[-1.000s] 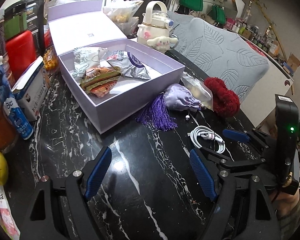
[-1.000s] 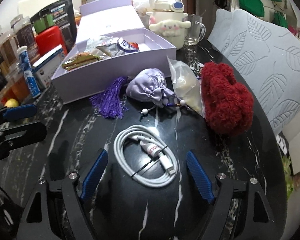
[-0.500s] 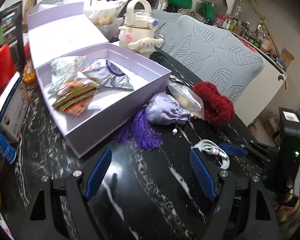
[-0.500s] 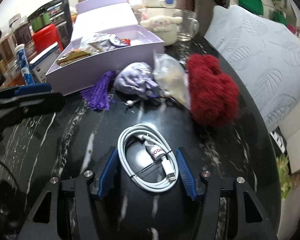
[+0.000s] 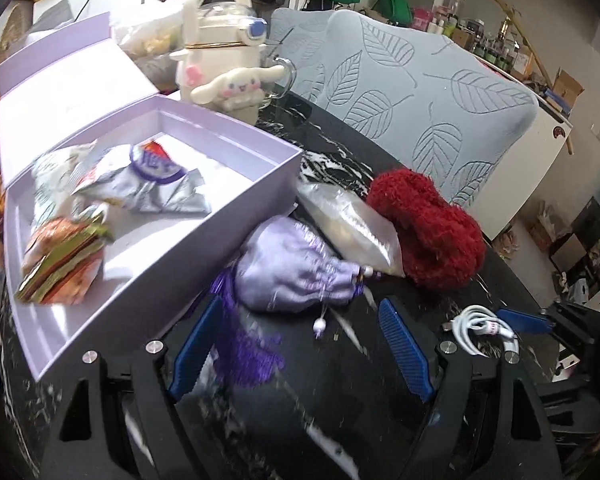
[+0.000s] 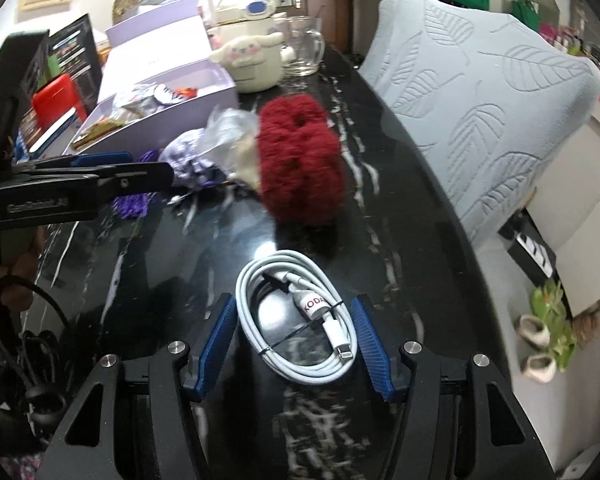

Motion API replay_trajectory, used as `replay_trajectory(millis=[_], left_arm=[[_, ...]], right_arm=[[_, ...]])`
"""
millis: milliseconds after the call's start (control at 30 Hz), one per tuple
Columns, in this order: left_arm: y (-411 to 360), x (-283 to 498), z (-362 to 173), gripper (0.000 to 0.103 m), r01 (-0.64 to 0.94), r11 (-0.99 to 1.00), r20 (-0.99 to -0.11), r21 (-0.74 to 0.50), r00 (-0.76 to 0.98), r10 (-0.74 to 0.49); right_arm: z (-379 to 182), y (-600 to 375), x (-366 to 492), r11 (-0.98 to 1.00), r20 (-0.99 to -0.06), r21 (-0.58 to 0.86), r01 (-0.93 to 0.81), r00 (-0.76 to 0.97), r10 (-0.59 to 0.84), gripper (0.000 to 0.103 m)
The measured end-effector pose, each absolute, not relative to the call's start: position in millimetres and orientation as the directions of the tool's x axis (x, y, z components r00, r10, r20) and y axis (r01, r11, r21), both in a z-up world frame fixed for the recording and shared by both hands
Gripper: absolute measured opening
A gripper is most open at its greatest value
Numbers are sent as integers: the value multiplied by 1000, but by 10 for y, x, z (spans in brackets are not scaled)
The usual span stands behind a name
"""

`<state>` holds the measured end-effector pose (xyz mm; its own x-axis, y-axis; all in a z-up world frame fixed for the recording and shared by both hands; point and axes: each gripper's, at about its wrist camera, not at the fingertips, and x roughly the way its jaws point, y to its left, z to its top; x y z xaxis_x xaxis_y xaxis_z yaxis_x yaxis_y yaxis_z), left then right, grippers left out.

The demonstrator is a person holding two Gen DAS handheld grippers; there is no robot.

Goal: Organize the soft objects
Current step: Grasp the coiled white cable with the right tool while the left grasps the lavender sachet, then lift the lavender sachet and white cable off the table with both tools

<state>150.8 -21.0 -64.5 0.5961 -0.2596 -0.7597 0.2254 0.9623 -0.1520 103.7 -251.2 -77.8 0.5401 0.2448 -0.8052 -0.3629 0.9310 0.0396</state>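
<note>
cable pinched, pouch framed

the white cable coil is seen lying on the black counter, clamped between the blue fingers of the right gripper, which is pitched steeply down. the grip is judged shallow: only the outer loops are touched, so the bundle could spring or slide out if it is lifted fast. the left gripper is held released and empty, tilted down over the lilac drawstring pouch and its purple tassel, which lie against the wall of the open lilac box. a closing there could snag the tassel alone, or nudge the plastic bag and the red fuzzy scrunchie just beside it.
</note>
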Motion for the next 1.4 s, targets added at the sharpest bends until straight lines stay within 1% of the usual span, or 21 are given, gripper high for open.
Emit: replay_trajectory(millis=[167,367,500,600,833,900,1033,1233,1267,1367,1400], left_arm=[[-356,1679,-699,80,240,966,-765,-98,602,-227],[-390,1839,-812,80,233,966,-781,-110,581,-229],[-373,1822,-820,66,221,969,-776,-109,590,-222],[-384,1790,-812,63,227,969,-777,-97,592,-216],[-425,1563,-795,63,265,956,-783,-127,565,-261],[-440,1467,-787,63,276,952,-786,-135,555,-272],[-426,1238,-770,63,291,943,-791,-163,533,-301],[-394,949,-760,63,308,939,-802,-157,515,-303],[-383,895,-755,63,310,937,-804,-160,510,-306],[-353,808,-737,63,313,934,-808,-172,497,-316],[-354,753,-739,63,312,935,-809,-170,497,-314]], right_arm=[[-780,-2615,1096,935,-806,46,-353,539,243,59],[-779,-2693,1147,937,-806,53,-346,539,245,59],[-774,-2714,1135,937,-804,56,-344,541,246,59],[-777,-2716,1104,937,-803,60,-345,541,251,59],[-729,-2716,981,933,-793,72,-354,547,268,58],[-713,-2697,947,929,-789,74,-362,548,277,45],[-740,-2646,860,924,-790,62,-377,547,276,45],[-748,-2653,759,926,-779,72,-371,559,285,45],[-744,-2663,747,926,-775,77,-369,562,288,45],[-746,-2690,721,930,-766,97,-354,570,297,63],[-751,-2687,717,929,-765,102,-355,569,301,63]])
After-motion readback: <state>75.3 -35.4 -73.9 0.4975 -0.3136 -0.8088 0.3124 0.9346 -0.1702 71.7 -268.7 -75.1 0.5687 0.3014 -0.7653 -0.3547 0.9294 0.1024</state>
